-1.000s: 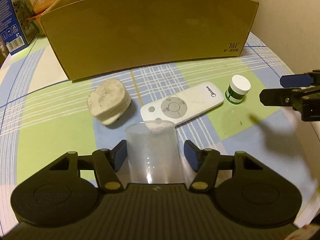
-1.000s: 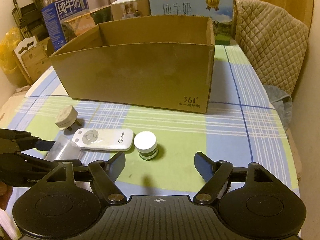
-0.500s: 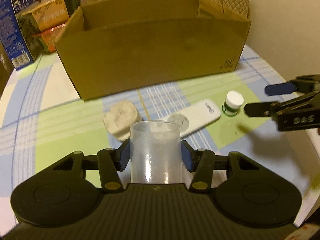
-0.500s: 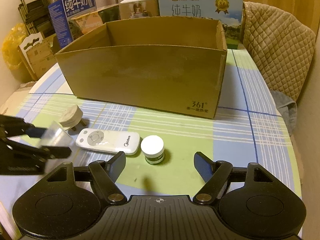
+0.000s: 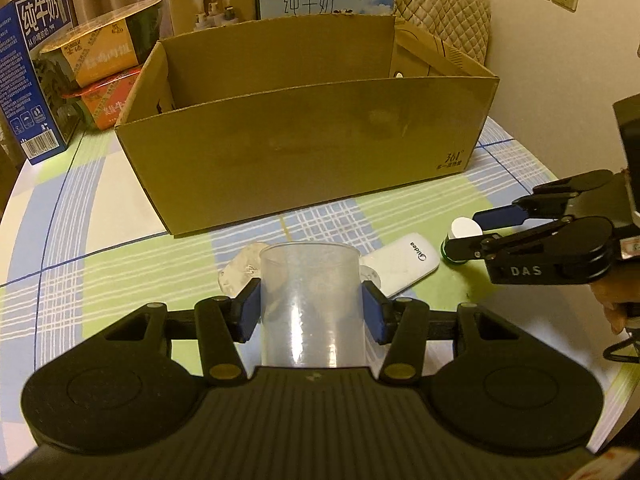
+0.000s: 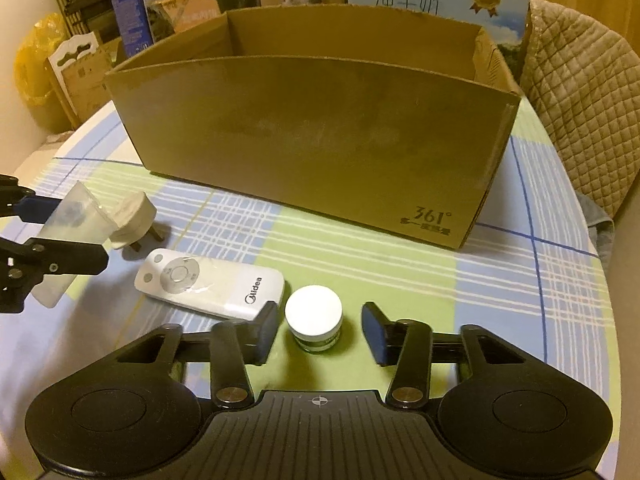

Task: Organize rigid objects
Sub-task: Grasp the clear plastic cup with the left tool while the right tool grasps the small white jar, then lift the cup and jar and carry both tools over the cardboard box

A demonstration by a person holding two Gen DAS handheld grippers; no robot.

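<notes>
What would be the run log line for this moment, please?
left claw: shut on clear plastic cup | right claw: closing around white-lidded jar, pads apart | remote, plug adapter: on table | cardboard box: open

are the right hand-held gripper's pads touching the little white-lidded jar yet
Apart. The right wrist view shows tablecloth on both sides between the jar and the closing fingers of the right hand-held gripper.

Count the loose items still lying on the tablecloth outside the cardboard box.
3. The white plug adapter lies at the left, the white remote lies in the middle, and the small white-lidded jar stands beside the remote. The cardboard box may hide others.
</notes>
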